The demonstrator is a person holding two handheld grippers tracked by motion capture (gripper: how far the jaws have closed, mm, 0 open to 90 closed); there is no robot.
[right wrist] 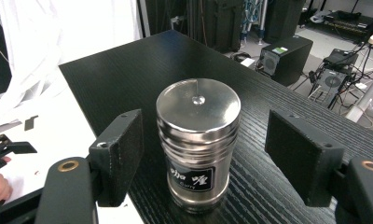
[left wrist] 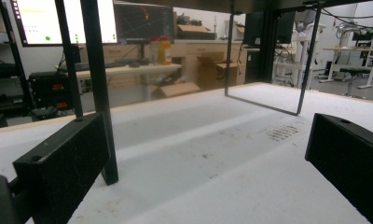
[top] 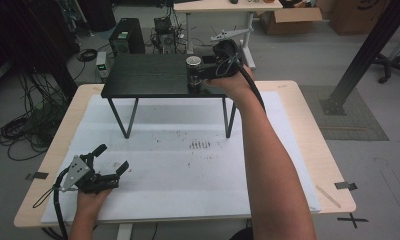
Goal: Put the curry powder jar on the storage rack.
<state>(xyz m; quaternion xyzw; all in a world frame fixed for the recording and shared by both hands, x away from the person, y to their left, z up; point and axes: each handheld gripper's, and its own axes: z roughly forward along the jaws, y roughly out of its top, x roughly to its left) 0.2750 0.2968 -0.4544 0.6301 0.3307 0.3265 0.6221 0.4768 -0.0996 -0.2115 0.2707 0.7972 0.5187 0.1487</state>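
A ribbed, shiny steel canister stands near the black woodgrain shelf's edge. The right gripper's jaws flank it, spread clear. The left gripper gapes, empty.

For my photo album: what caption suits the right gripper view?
Open right gripper flanking an upright steel canister on a black shelf.

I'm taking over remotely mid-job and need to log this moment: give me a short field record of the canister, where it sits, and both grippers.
item: steel canister, lid on, upright, black label facing the camera
support: black shelf, canister near its front right edge
shelf base: white-covered table
right gripper: jaws on either side of the canister, gaps visible on both sides, not pressing
left gripper: open, nothing between the jaws, low over the table at front left
label text: partly legible, reads roughly "Curry"
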